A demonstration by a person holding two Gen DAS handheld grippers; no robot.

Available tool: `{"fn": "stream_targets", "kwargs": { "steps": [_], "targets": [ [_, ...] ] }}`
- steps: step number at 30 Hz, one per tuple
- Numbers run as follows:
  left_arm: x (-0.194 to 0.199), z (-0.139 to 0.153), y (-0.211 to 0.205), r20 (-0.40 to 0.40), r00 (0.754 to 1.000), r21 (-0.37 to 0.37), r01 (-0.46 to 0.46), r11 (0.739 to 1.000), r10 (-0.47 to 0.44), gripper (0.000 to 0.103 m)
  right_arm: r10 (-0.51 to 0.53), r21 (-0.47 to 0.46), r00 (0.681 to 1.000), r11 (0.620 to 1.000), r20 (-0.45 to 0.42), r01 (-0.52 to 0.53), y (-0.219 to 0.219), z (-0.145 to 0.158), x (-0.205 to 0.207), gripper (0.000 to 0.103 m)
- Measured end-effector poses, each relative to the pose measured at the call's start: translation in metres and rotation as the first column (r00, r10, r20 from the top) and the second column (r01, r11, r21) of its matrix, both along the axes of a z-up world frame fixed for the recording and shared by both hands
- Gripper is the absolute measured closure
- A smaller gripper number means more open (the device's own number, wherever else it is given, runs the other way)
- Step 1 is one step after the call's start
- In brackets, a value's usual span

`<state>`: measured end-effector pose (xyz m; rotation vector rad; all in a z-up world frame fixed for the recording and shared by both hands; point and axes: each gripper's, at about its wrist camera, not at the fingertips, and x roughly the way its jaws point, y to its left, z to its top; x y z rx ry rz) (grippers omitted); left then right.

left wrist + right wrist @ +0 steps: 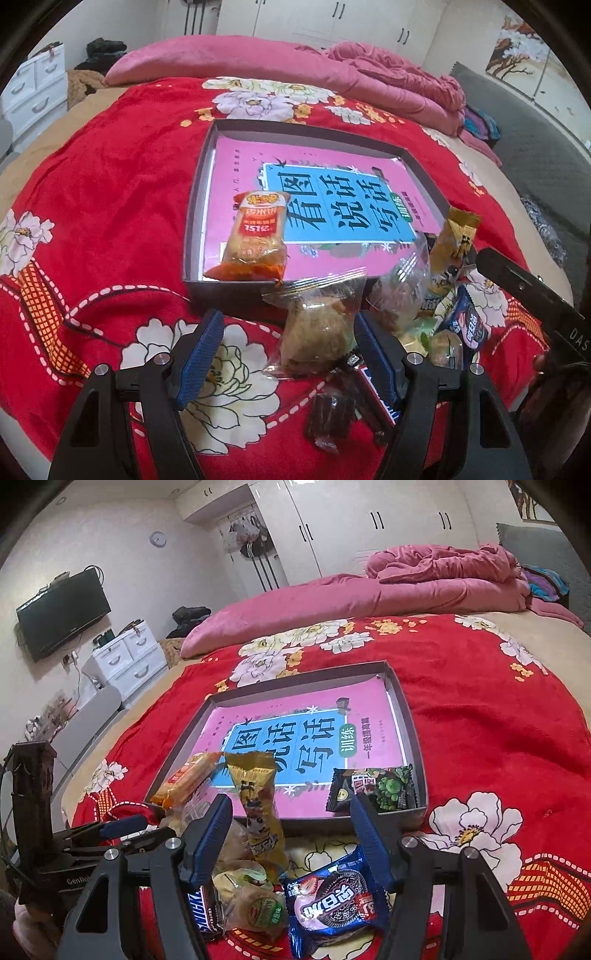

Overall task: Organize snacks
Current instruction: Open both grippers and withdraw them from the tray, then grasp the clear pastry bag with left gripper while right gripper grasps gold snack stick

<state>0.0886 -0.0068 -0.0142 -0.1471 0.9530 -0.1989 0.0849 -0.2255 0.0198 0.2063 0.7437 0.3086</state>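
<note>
A shallow grey tray [192, 221] [413, 738] with a pink book in its bottom lies on the red floral bed cover. An orange snack pack [256, 236] [184, 779] lies in one near corner of the tray, a black-and-green pack [373, 788] in the other. A pile of loose snacks lies before the tray: a clear-wrapped pastry [317, 328], a yellow pack [258, 812], a blue cookie pack [332, 908], a Snickers bar [205, 910]. My left gripper [288, 354] is open, its jaws either side of the pastry. My right gripper [291, 842] is open above the pile.
A folded pink quilt [443, 572] and pink pillow [221, 62] lie at the far side of the bed. A dark brown wrapped candy [328, 417] lies by the left gripper. White drawers [125, 657] and a wall television [62, 613] stand at the left.
</note>
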Motion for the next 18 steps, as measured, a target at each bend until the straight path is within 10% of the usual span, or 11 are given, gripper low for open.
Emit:
{"fn": "stream_targets", "kwargs": {
  "steps": [18],
  "targets": [
    [0.008, -0.017, -0.012, -0.07, 0.997, -0.032, 0.018, 0.999, -0.021, 0.029, 0.044, -0.042, 0.998, 0.998, -0.042, -0.046, 0.015, -0.014, 0.007, 0.041]
  ]
}}
